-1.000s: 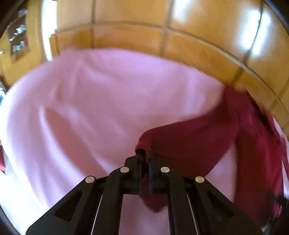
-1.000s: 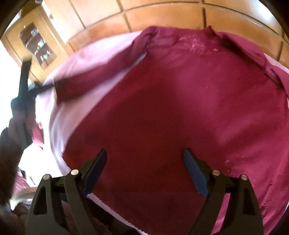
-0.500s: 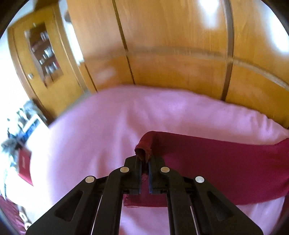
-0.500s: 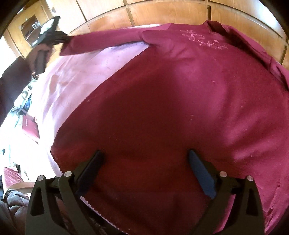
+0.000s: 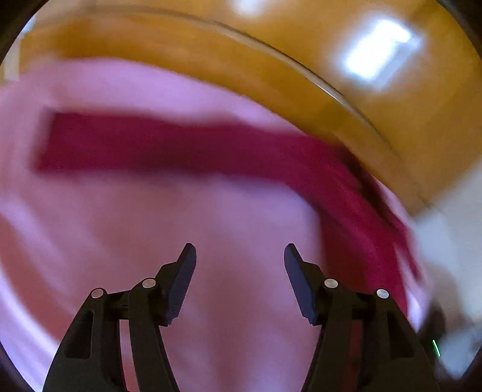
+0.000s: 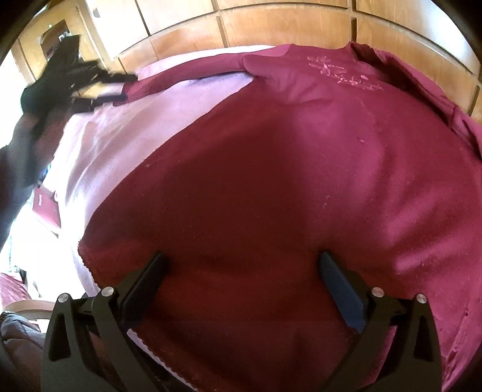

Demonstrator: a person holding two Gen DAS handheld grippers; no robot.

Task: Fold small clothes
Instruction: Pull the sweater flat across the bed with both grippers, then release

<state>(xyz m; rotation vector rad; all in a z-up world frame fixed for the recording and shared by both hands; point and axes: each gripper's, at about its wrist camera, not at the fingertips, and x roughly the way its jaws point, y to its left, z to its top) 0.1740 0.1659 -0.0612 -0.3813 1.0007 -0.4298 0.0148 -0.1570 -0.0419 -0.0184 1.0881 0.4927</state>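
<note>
The left gripper [image 5: 240,251] gripped the sleeve cuff a second ago with its jaws pinched tight; its jaws have just been opening and now stand partly apart with nothing between them, only the pink sheet [image 5: 150,229] below. The released sleeve [image 5: 168,147] lies stretched flat across the sheet, beyond the fingertips, where before it hung from the jaws; this view is heavily blurred. In the right wrist view the left gripper [image 6: 122,87] sits just beside the cuff end at the far left, no longer raised as it was. The dark red top [image 6: 271,181] is spread flat on the sheet, pale embroidery near its neckline, wooden panels [image 6: 271,27] behind. The right gripper [image 6: 241,262] has just been opening a little further and now stands at its widest, empty, over the hem.
</note>
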